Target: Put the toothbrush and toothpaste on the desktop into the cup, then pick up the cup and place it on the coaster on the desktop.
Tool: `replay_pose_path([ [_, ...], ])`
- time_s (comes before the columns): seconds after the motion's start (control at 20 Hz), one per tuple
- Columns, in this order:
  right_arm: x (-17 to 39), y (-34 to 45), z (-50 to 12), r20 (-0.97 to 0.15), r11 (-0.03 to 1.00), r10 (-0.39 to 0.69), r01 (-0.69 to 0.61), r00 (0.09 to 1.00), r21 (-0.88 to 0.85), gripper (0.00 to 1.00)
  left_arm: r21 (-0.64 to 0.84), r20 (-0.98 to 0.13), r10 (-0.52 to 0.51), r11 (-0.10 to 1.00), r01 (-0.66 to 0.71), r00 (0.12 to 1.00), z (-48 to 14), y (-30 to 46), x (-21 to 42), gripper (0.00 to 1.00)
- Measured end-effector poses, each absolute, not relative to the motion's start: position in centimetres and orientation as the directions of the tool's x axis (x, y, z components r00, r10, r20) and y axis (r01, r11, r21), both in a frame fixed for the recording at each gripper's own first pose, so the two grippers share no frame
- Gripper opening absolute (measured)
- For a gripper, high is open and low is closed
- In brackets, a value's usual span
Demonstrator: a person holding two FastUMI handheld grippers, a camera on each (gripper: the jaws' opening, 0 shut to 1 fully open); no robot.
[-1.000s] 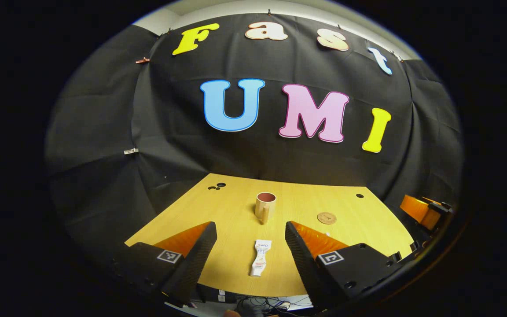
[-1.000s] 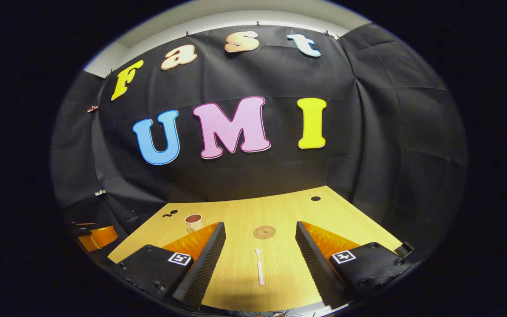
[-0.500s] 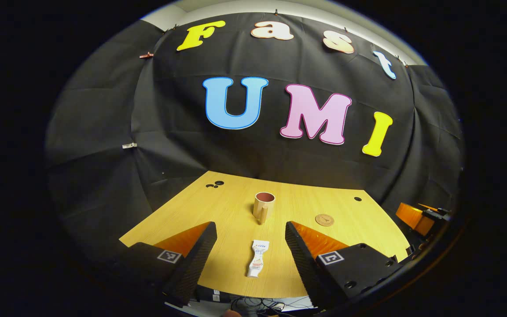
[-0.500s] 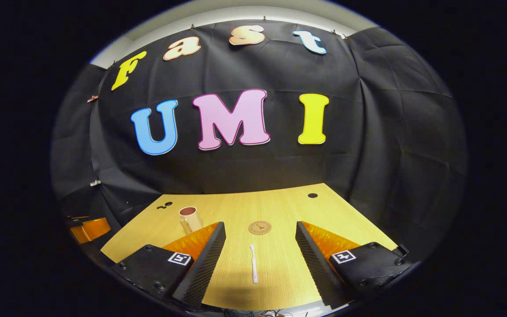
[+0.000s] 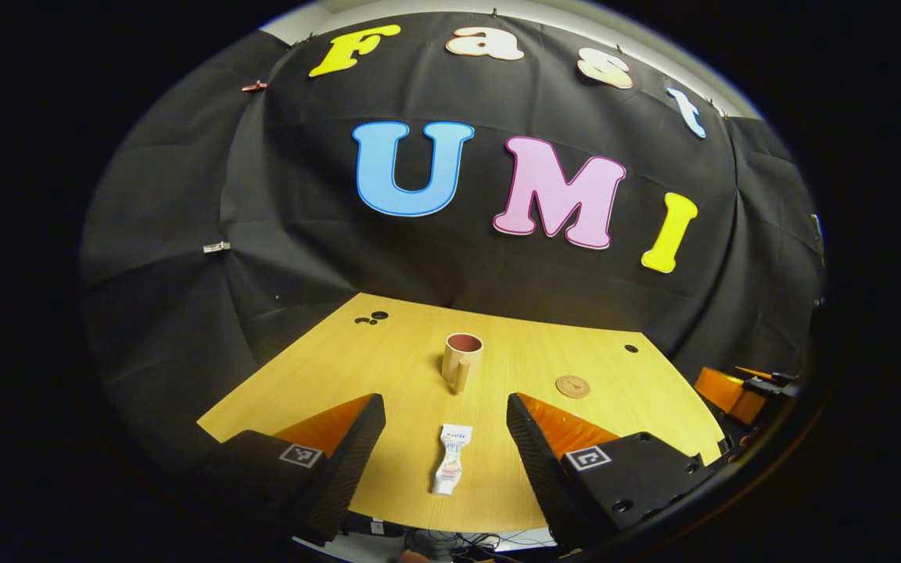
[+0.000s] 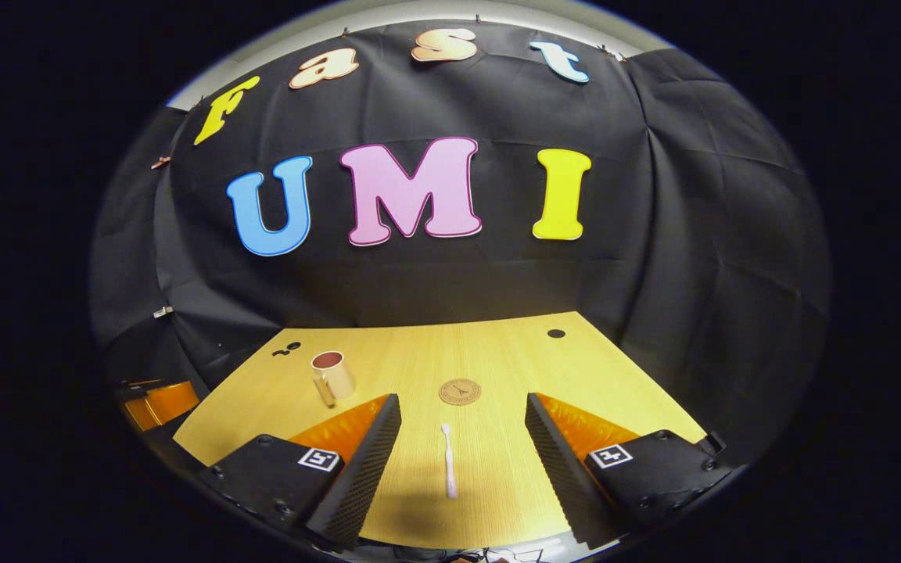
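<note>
The toothbrush (image 6: pixel 447 471) is thin and lies flat on the table (image 6: pixel 497 360), so the jaws may slip off it or bump the wood if they come down wrong. The toothpaste (image 5: pixel 448 470) is soft and flat too, and a bad pinch may squash it or push it away. The cup (image 5: pixel 460 360) could tip if a thing hits its rim.

The left gripper (image 5: pixel 443 438) has its jaws spread wide, holding nothing. The toothpaste lies on the table between them, a bit ahead, and the cup stands farther on.

The right gripper (image 6: pixel 462 438) also has its jaws spread wide and bare. The toothbrush lies between them, pointing toward the coaster (image 6: pixel 460 392). The cup sits off to the left, well apart from the coaster.
</note>
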State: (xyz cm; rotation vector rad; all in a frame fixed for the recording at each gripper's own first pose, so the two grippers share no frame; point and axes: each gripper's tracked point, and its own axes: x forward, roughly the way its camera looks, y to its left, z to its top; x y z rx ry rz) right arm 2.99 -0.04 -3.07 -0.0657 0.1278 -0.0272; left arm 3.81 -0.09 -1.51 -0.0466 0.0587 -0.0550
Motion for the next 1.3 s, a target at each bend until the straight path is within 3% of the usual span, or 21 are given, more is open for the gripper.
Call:
replay_pose_path([
  [0.25, 4.6, -0.4, -4.1, -0.163, 0.997, -0.031, 0.019, 0.986, -0.072, 0.98, -0.067, -0.139, -0.142, 0.989, 0.133, 0.98, -3.0, -1.6, 6.5, 0.96],
  [0.45, 6.8, -0.4, -5.1, -0.208, 0.998, -0.021, 0.007, 0.978, -0.066, 0.98, -0.037, -0.192, -0.152, 0.988, 0.148, 0.969, -4.9, -1.6, 9.6, 0.96],
  [0.95, 12.0, 1.0, -7.3, -0.292, 0.988, 0.111, -0.137, 0.95, -0.072, 0.99, -0.011, -0.412, -0.088, 0.996, 0.092, 0.907, -15.8, -2.6, 15.6, 0.97],
  [1.3, 12.3, 0.6, -10.9, -0.376, 0.983, 0.157, -0.18, 0.913, -0.027, 0.98, -0.044, -0.548, -0.02, 0.999, -0.005, 0.836, -21.8, -1.7, 19.3, 0.98],
])
